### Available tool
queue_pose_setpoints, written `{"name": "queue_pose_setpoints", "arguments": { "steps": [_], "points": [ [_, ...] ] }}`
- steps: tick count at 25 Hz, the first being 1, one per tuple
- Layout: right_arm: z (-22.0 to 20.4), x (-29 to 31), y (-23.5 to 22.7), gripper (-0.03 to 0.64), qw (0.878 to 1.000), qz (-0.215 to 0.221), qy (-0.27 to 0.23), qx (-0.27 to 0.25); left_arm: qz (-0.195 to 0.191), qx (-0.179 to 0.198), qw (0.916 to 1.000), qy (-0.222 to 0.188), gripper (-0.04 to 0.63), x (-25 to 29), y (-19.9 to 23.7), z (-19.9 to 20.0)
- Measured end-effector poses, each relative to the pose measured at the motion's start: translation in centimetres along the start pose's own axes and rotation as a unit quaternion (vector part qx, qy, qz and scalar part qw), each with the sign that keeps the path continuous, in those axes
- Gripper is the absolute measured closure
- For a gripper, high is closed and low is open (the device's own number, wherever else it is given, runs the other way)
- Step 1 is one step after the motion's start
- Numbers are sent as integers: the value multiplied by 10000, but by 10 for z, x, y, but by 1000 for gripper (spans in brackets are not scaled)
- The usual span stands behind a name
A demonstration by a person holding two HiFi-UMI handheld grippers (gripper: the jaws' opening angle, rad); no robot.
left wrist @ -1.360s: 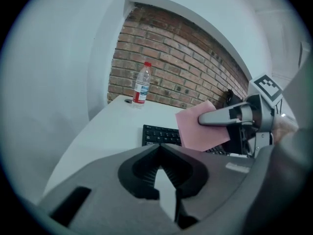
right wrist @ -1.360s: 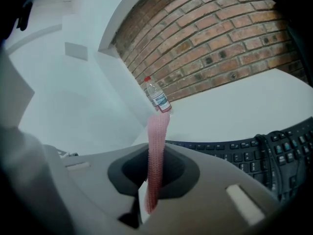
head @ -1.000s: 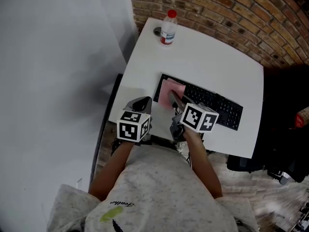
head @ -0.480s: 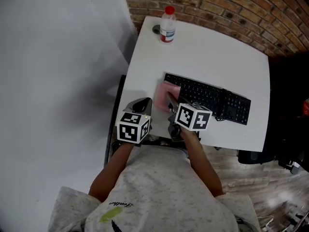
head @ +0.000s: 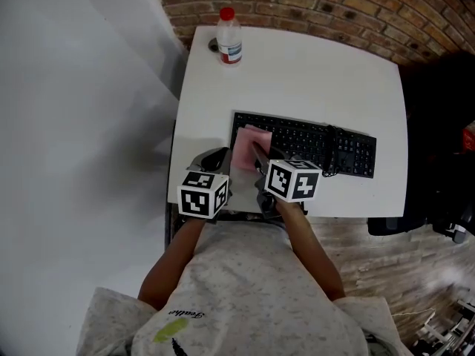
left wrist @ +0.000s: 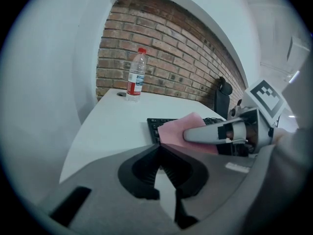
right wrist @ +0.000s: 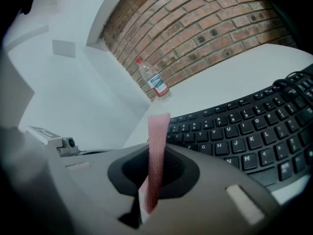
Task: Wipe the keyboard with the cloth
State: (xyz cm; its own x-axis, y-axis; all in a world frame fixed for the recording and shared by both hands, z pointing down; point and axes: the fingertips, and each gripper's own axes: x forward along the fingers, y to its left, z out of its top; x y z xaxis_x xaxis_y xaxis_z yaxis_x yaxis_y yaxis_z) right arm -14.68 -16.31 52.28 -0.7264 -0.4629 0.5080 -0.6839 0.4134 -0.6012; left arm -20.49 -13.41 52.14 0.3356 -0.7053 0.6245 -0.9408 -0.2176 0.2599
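A black keyboard (head: 312,143) lies across the near half of the white table (head: 297,65). A pink cloth (head: 246,147) rests over the keyboard's left end, with my right gripper (head: 257,154) shut on it. In the right gripper view the cloth (right wrist: 156,155) stands edge-on, pinched between the jaws, just short of the keys (right wrist: 244,131). My left gripper (head: 211,158) is shut and empty at the table's near edge, left of the cloth. In the left gripper view its closed tips (left wrist: 159,148) point at the cloth (left wrist: 178,131) and at the right gripper (left wrist: 230,131).
A water bottle (head: 228,37) with a red cap stands at the table's far left corner, beside a small dark round spot (head: 213,44). A brick wall runs behind the table. Dark chairs (head: 438,162) sit past its right edge. A grey wall lies to the left.
The right gripper has slid the cloth toward the keyboard's left front corner. The head view has shifted. The left gripper has stayed where it was.
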Motion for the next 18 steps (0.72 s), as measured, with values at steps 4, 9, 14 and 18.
{"name": "queue_pose_setpoints", "arguments": {
  "steps": [4, 9, 14, 18],
  "points": [
    [2, -9, -11, 597, 10000, -57, -7, 6, -72, 54, 10000, 18, 607, 10, -11, 4],
    [5, -22, -26, 597, 9999, -140, -53, 50, -163, 135, 9998, 51, 607, 19, -28, 7],
    [5, -35, -38, 597, 9997, -180, -87, 107, -218, 200, 9995, 79, 607, 25, -44, 7],
    [4, -45, -47, 597, 9995, -228, -125, 167, -272, 262, 9992, 121, 607, 28, -57, 6]
  ]
}}
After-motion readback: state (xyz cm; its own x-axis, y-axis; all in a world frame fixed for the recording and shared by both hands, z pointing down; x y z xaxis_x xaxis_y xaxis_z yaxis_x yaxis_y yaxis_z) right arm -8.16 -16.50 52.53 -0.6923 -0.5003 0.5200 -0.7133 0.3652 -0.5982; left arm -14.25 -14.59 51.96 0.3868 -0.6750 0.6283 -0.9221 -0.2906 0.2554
